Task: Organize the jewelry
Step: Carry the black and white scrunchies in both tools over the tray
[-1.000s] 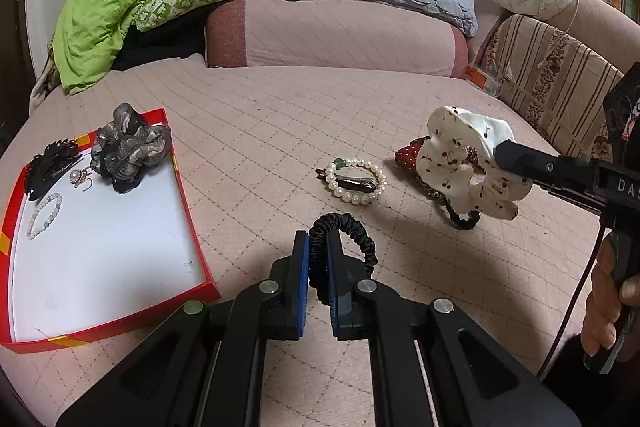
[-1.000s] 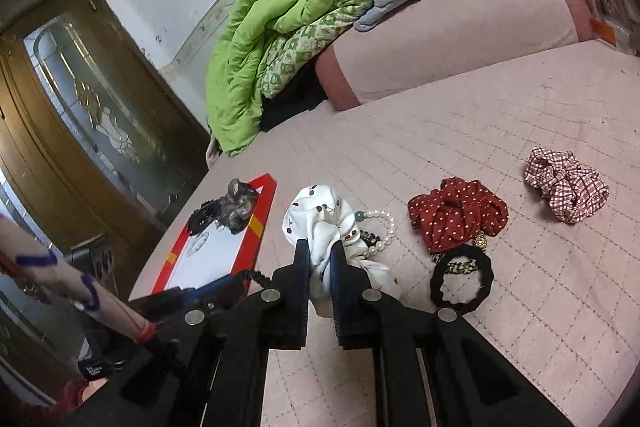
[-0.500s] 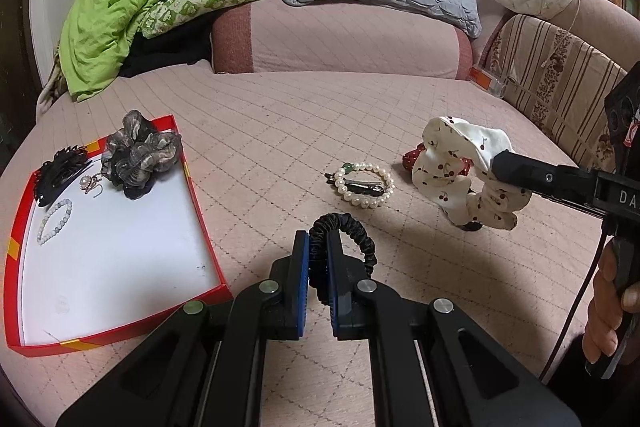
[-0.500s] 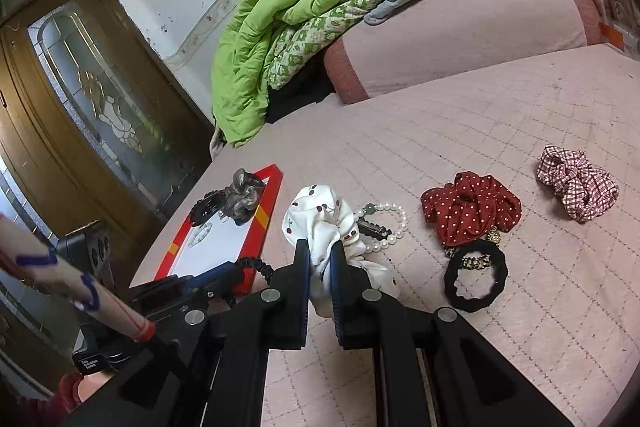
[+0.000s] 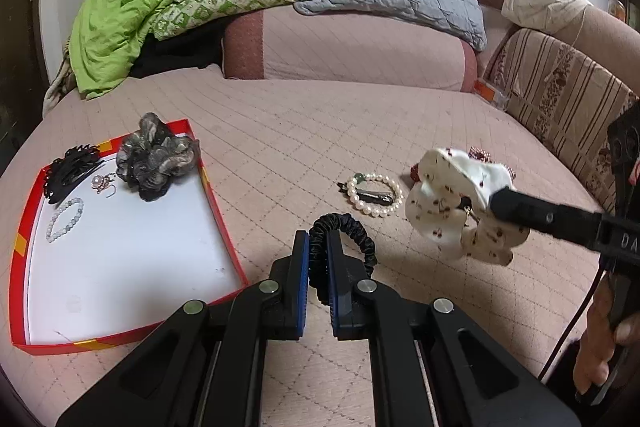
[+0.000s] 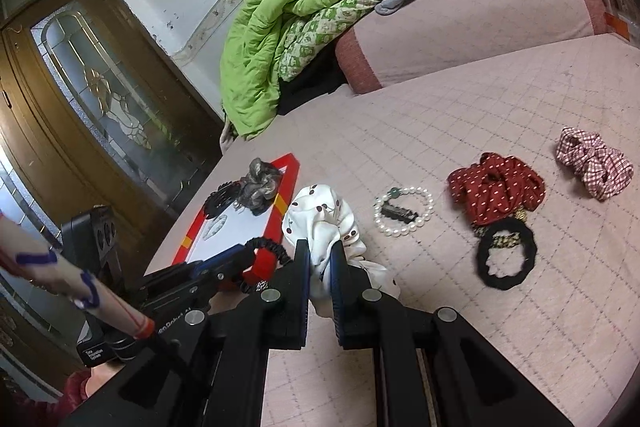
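Progress: partly done. The red-rimmed tray (image 5: 224, 223) lies near the bed's left edge and already holds four items, all grouped at its far end: a grey scrunchie (image 5: 156, 157), a black claw clip (image 5: 70, 169), a small pearl ornament (image 5: 103, 183) and a pale bead bracelet (image 5: 64, 213). The nearer part of the tray floor is bare.

In transit: two items. The left hand-held gripper (image 5: 318, 259) has its jaws nearly closed on a thin black ruffled hair tie (image 5: 346, 231), held above the bed (image 5: 300, 131) just beside the tray's right rim. The right hand-held gripper (image 6: 322, 263) is likewise nearly closed, clamped on a white cherry-print scrunchie (image 6: 320, 223), which hangs clear of the bed toward its middle.

Outstanding on the bed, well apart from the tray: a pearl bracelet (image 6: 404, 213) with a dark hair clip (image 6: 398, 213) lying inside its loop; a red dotted scrunchie (image 6: 496, 187); a black hair band (image 6: 506, 259) touching a gold-flecked piece beneath the red one — what that piece is cannot be told; and a pink checked scrunchie (image 6: 594, 167) farthest toward the bed's right edge.

Judgement: roughly a third is placed, two pieces await release into the tray, and five or so remain to be collected.
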The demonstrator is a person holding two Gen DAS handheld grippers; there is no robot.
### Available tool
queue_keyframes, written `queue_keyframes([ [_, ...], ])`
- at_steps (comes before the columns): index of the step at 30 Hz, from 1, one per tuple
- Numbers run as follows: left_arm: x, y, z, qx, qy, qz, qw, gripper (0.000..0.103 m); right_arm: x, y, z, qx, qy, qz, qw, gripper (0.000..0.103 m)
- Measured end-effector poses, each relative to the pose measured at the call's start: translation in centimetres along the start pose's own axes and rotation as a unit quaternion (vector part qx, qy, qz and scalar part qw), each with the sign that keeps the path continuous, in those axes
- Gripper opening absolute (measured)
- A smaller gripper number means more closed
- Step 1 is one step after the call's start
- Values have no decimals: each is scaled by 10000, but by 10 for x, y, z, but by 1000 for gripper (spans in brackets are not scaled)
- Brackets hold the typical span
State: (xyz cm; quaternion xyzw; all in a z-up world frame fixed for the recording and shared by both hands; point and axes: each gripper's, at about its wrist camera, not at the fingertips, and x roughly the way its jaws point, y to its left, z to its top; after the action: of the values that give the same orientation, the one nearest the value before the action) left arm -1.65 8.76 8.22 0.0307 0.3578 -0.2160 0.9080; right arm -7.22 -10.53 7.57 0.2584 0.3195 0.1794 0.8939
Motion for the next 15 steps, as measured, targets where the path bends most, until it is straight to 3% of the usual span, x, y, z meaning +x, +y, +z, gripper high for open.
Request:
queue_keyframes([
  [15,-31,53,6,-460,-327,144,9983,8,22,52,1,-267,183,241,9992,11],
])
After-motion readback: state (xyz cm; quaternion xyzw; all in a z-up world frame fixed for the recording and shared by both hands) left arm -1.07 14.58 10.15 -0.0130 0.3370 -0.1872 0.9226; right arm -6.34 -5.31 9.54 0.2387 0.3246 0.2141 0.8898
